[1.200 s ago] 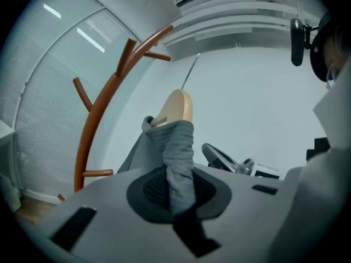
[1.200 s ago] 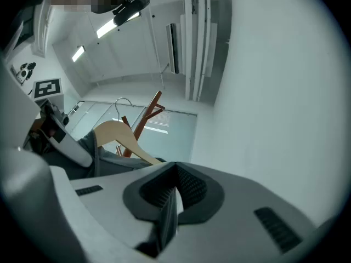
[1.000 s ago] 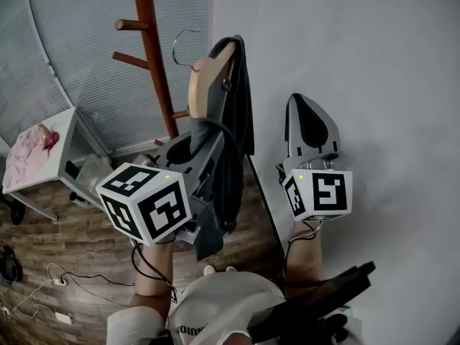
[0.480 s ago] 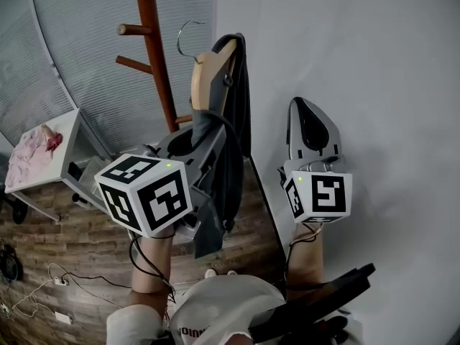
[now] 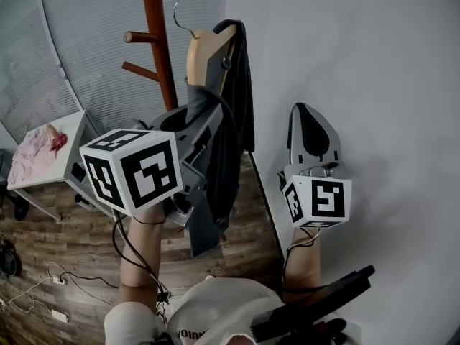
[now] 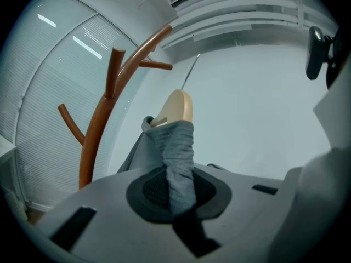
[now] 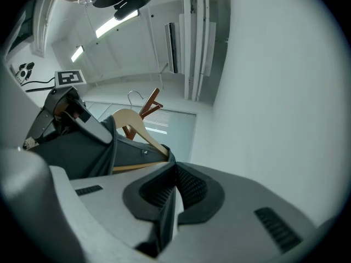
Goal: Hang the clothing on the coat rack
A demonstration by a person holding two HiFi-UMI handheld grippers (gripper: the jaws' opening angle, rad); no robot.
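A dark grey garment (image 5: pixel 233 121) hangs on a pale wooden hanger (image 5: pixel 203 45) with a wire hook (image 5: pixel 183 9). My left gripper (image 5: pixel 195 113) is shut on a twisted fold of that garment (image 6: pixel 178 158), just below the hanger's shoulder (image 6: pixel 176 107). It holds the hanger up beside the reddish wooden coat rack (image 5: pixel 159 42), with the hook close to the pole and touching no peg. My right gripper (image 5: pixel 309 110) is to the right near the white wall, shut, with nothing between its pads (image 7: pixel 174 193). Its view shows the hanger (image 7: pixel 134 127) and garment (image 7: pixel 82 152) to its left.
The rack's pegs (image 5: pixel 140 36) stick out to the left of the pole. A small white table (image 5: pixel 75 131) with a pink cloth (image 5: pixel 39 153) stands at the left, before window blinds (image 5: pixel 86 70). Cables (image 5: pixel 43 286) lie on the wood floor. The white wall (image 5: pixel 374 70) fills the right.
My left gripper has risen with the hanger and garment, so the hook now sits higher along the rack's pole. The right gripper has stayed where it was.
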